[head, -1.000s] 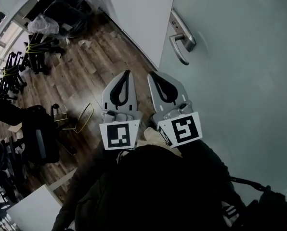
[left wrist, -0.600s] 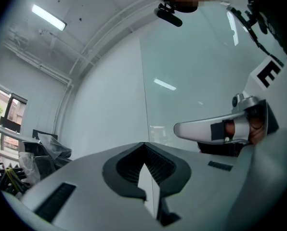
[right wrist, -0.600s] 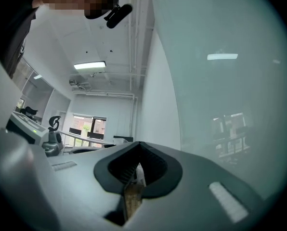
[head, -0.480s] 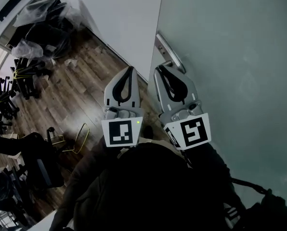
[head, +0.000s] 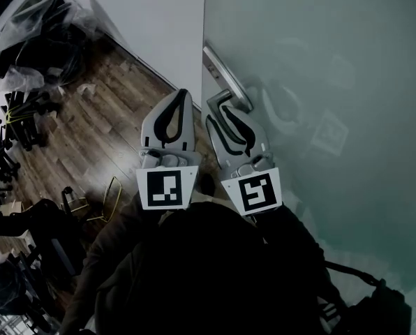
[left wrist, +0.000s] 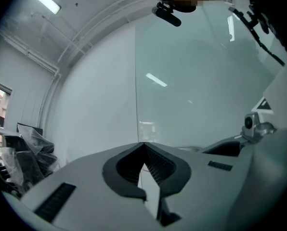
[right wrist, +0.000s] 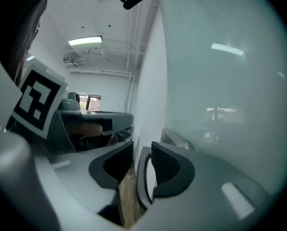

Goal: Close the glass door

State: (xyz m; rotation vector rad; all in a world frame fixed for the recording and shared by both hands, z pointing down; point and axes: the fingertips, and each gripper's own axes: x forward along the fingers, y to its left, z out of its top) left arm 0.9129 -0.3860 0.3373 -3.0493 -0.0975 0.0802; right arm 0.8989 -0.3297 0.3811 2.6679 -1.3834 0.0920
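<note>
Jaws of my right gripper (head: 220,110) stand apart around the silver metal lever handle (right wrist: 143,182) of the frosted glass door (head: 320,61); my left gripper (head: 181,93) is pressed together.

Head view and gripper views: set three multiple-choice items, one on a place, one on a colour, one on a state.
1. Where is the door handle? A between the right gripper's jaws; B lying on the floor; C out of view.
2. The floor is: A grey carpet; B brown wood; C white tile.
3. The left gripper's jaws are: A wide apart; B on a cloth; C together, empty.
Key: 1 A, the lever stands between them in the right gripper view; 2 B, brown planks show in the head view; 3 C, the tips meet with nothing between.
</note>
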